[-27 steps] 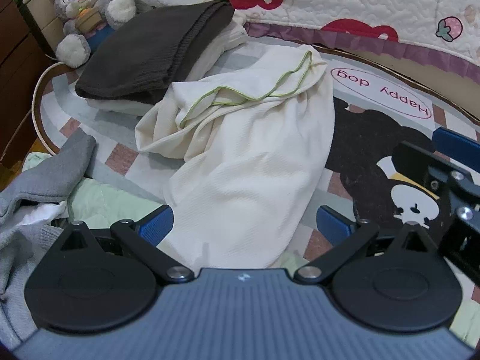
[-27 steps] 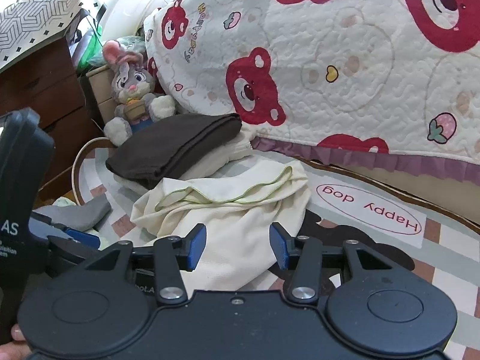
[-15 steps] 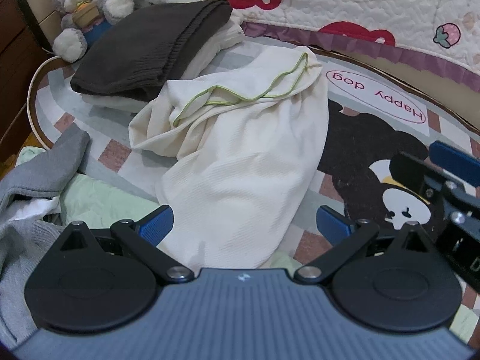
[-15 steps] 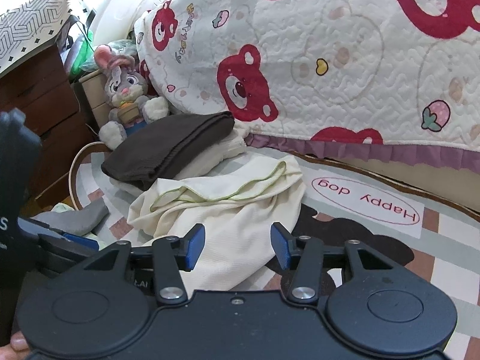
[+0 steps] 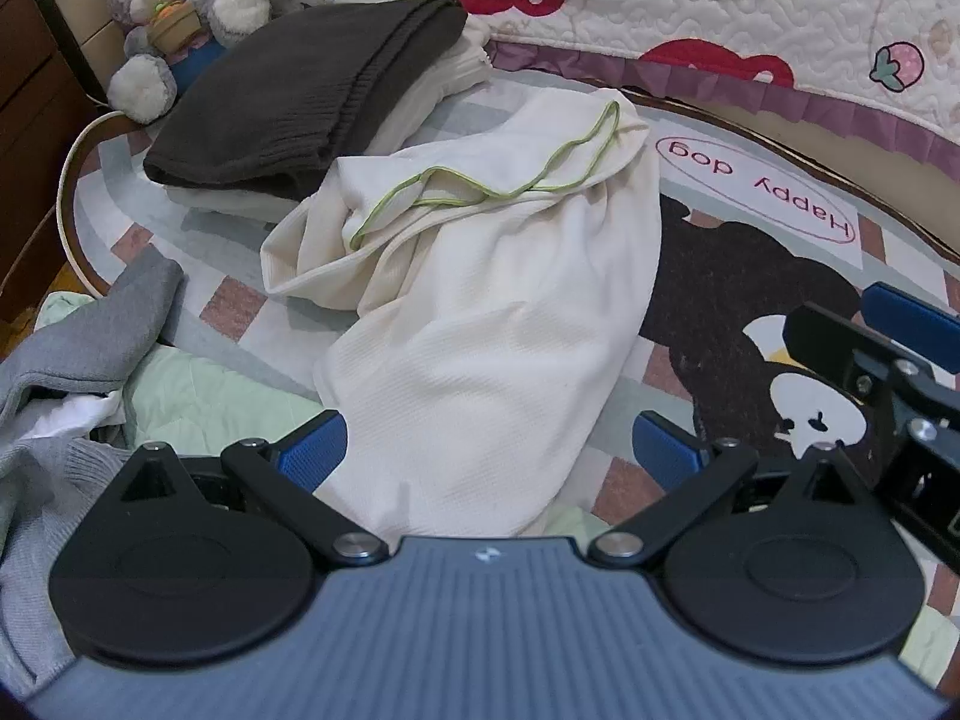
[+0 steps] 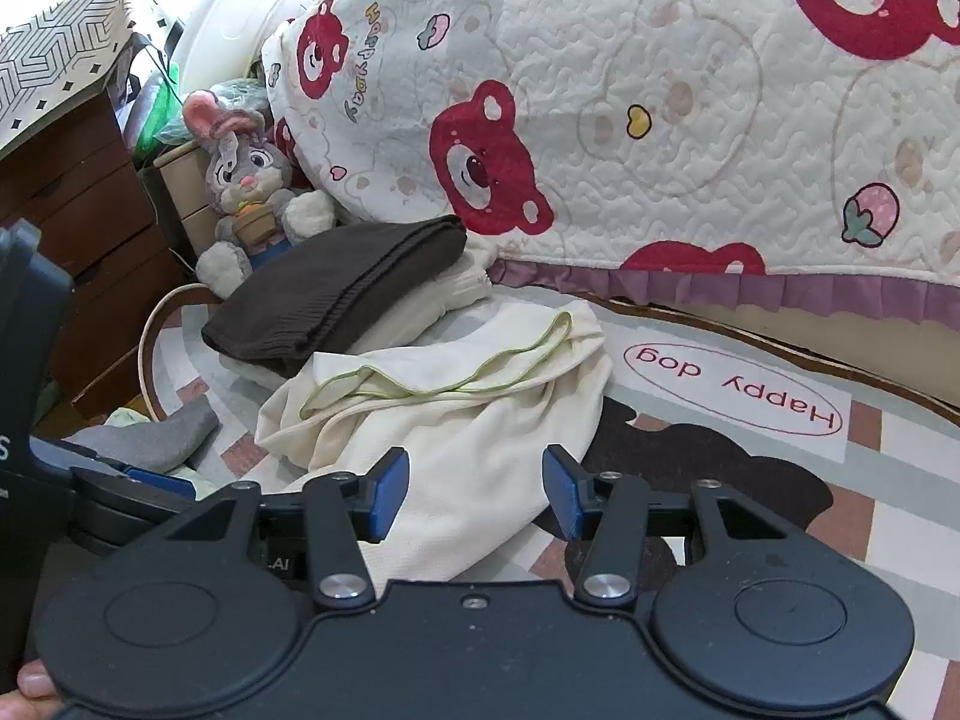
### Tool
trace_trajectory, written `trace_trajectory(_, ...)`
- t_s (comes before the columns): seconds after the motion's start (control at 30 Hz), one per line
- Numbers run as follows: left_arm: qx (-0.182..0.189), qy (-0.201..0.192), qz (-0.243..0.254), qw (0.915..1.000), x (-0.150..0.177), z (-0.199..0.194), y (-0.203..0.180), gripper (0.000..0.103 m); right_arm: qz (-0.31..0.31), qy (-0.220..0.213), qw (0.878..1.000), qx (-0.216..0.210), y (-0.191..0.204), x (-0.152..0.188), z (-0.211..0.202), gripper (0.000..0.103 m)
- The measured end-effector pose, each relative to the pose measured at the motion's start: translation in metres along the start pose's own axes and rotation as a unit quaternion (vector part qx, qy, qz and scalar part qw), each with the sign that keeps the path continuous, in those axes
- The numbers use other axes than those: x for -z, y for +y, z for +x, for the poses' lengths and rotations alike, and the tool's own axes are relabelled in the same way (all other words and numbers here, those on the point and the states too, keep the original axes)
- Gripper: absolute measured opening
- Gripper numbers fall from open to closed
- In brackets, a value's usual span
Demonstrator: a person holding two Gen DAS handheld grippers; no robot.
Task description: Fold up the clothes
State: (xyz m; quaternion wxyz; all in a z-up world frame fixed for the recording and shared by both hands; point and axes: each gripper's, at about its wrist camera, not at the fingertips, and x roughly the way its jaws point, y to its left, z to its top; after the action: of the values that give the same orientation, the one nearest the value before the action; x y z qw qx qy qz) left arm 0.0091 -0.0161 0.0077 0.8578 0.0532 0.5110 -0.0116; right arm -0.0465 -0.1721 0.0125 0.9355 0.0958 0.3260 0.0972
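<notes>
A crumpled cream garment [image 5: 480, 312] is shown on the rug [image 5: 750, 276], at 12 o'clock from both claws. The left claw [image 5: 489, 450] is spread wide and the right claw [image 6: 476, 492] partly spread; nothing is gripped.

Ahead of my left fingers: cream garment [image 5: 498, 324] sprawls across the rug [image 5: 750, 276], nothing on top of it.
Left flank: grey sweater [image 5: 90, 348] and pale green cloth [image 5: 210, 390] crowd in near my left gripper [image 5: 489, 444].
Right flank: my right gripper [image 5: 888, 354] sits just beside; past it, bare rug.
Far left corner: folded dark sweater [image 6: 342, 294] on white clothes blocks the way, plush rabbit [image 6: 246, 192] behind.
Back: hanging quilt [image 6: 690, 90] walls off the rug's far edge.
Between my right fingers [image 6: 384, 486]: open gap over the cream garment's near end.
</notes>
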Motion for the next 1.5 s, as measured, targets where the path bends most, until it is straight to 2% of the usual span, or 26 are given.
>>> trace_trajectory(0.97, 0.014, 0.013, 0.012, 0.9998, 0.002, 0.004, -0.007, 0.103, 0.004, 0.01, 1.0, -0.001, 0.002, 0.001, 0.001, 0.059)
trace_trajectory(1.07, 0.018, 0.008, 0.012, 0.9997, 0.003, 0.008, -0.005, 0.103, 0.006, 0.012, 1.0, -0.002, 0.0, 0.002, 0.003, 0.06)
trace_trajectory(1.13, 0.021, 0.0, 0.016, 0.9997, 0.002, 0.013, 0.0, 0.103, 0.012, 0.01, 1.0, -0.01, -0.004, 0.005, 0.007, 0.065)
trace_trajectory(1.2, 0.024, -0.007, 0.02, 0.9995, 0.001, 0.017, 0.004, 0.103, 0.027, 0.014, 0.999, -0.018, -0.015, 0.015, 0.02, 0.081)
trace_trajectory(1.27, 0.042, -0.011, 0.02, 0.9989, -0.008, 0.023, 0.006, 0.103, 0.049, 0.025, 0.998, -0.016, -0.029, 0.03, 0.036, 0.082)
trace_trajectory(1.33, 0.058, -0.015, 0.02, 0.998, -0.018, 0.03, 0.008, 0.103, 0.094, 0.045, 0.995, 0.004, -0.045, 0.044, 0.047, 0.083)
trace_trajectory(1.47, 0.039, -0.054, 0.055, 0.9962, -0.035, 0.037, 0.004, 0.103, 0.167, 0.046, 0.985, -0.016, -0.068, 0.047, 0.055, 0.083)
trace_trajectory(1.5, 0.036, -0.05, 0.057, 0.9965, -0.039, 0.043, 0.004, 0.103, 0.179, 0.044, 0.983, -0.024, -0.071, 0.045, 0.057, 0.083)
